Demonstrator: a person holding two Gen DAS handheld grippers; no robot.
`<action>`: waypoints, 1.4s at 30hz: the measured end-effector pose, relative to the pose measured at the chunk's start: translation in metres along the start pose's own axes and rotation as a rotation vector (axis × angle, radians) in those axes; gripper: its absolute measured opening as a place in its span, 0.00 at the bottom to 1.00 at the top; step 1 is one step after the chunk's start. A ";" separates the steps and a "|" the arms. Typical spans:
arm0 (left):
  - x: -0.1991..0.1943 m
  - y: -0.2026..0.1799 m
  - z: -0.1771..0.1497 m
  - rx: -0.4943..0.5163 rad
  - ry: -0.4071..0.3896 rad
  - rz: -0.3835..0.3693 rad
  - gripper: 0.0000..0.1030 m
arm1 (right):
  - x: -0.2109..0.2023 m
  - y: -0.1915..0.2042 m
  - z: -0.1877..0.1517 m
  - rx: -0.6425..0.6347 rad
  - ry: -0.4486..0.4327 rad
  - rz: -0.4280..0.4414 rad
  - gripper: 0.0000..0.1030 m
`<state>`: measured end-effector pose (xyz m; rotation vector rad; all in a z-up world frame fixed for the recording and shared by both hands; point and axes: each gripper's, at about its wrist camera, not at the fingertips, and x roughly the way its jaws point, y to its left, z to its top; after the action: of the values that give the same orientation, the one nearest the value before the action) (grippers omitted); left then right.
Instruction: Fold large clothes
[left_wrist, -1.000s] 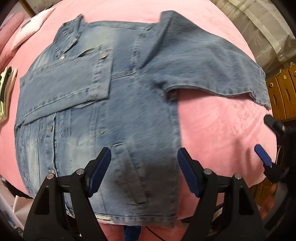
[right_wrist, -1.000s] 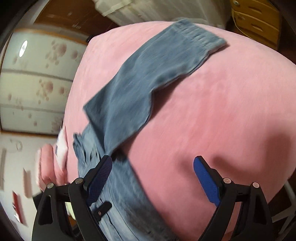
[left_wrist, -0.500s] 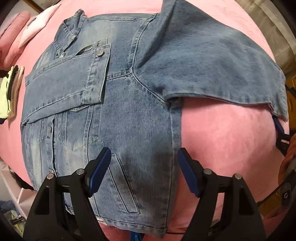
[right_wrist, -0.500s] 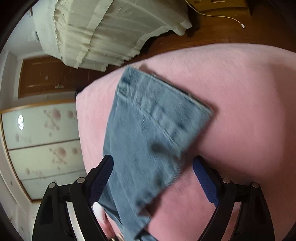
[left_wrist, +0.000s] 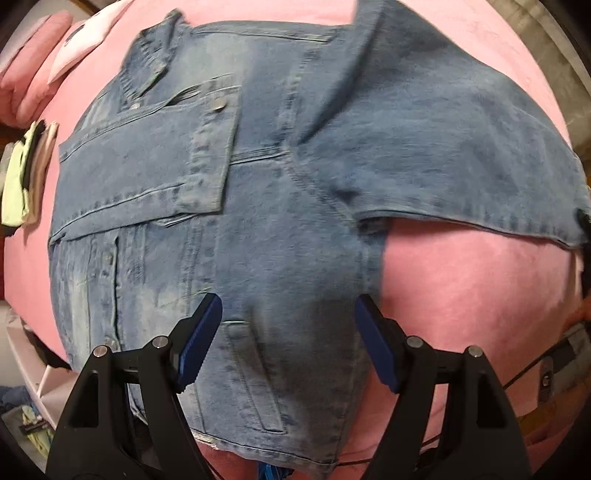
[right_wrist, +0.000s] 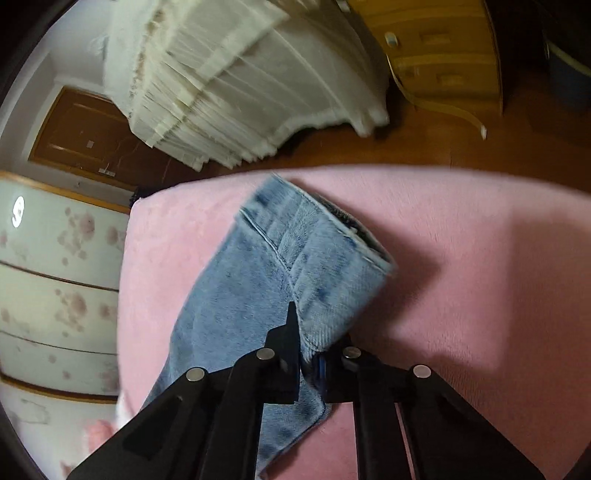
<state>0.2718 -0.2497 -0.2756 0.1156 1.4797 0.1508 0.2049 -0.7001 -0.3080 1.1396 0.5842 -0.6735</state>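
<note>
Your denim jacket lies spread front-up on the pink bed, collar toward the far end, one sleeve already folded across the chest and the other sleeve reaching out flat to the right.

Your left tool hangs above the lower body of the jacket with its jaws standing wide apart. The blue pads are clear of the cloth and nothing is gripped; the jacket's side seam and a slanted pocket show between them.

Your right tool has just been closing, and its jaws now sit pinched together on the cuff end of that outstretched sleeve. The denim bunches up where the black fingers meet, and the cuff folds over itself just past them. In the left wrist view you can make out only a dark sliver of that tool at the far right edge by the sleeve's end, too cut off to read there.

Beyond the bed, the right wrist view takes in cream curtains, a wooden floor, a yellow wooden cabinet and a brown door. On the far left of the bed lies a small stack of folded cloth, probably other garments, though the blur makes that hard to say.
</note>
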 end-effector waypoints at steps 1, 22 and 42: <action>0.000 0.005 0.000 -0.013 -0.004 0.006 0.70 | -0.008 0.010 0.002 -0.016 -0.044 0.004 0.06; -0.010 0.248 -0.018 -0.203 -0.172 -0.123 0.70 | -0.142 0.337 -0.160 -0.671 -0.408 0.274 0.04; 0.035 0.404 -0.018 -0.256 -0.211 -0.317 0.70 | 0.120 0.454 -0.484 -1.257 0.142 0.142 0.16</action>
<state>0.2443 0.1542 -0.2433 -0.3014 1.2387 0.0673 0.5835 -0.1431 -0.2663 0.0356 0.8472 -0.0140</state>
